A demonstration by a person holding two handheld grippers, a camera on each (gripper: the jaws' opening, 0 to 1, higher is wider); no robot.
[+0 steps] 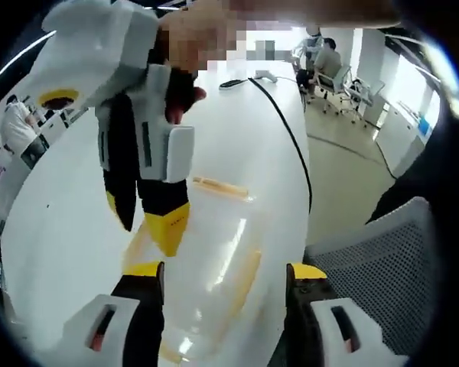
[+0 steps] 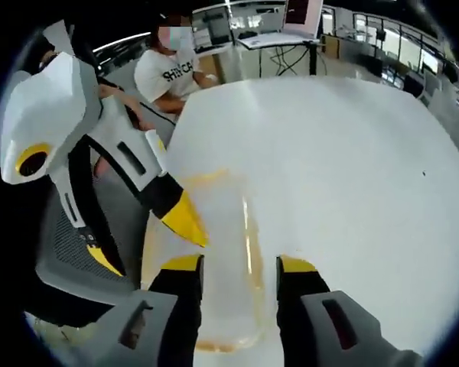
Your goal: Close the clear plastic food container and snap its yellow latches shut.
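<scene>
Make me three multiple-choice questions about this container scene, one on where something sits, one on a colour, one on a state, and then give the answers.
1. Where is the clear container?
A. on the white table
B. on a chair seat
C. on the floor

2. What colour are the fingers' tips on the left gripper?
A. red
B. yellow
C. green

3. How does the right gripper stand?
A. shut on the lid
B. shut on a cable
C. open over the container

Answers: 1 A, it rests on the white table. 2 B, both tips show yellow. 3 C, its fingers stand apart with the container between them.

Bright overhead light glares off the white table (image 2: 352,168); fisheye edges blur darkly.
</scene>
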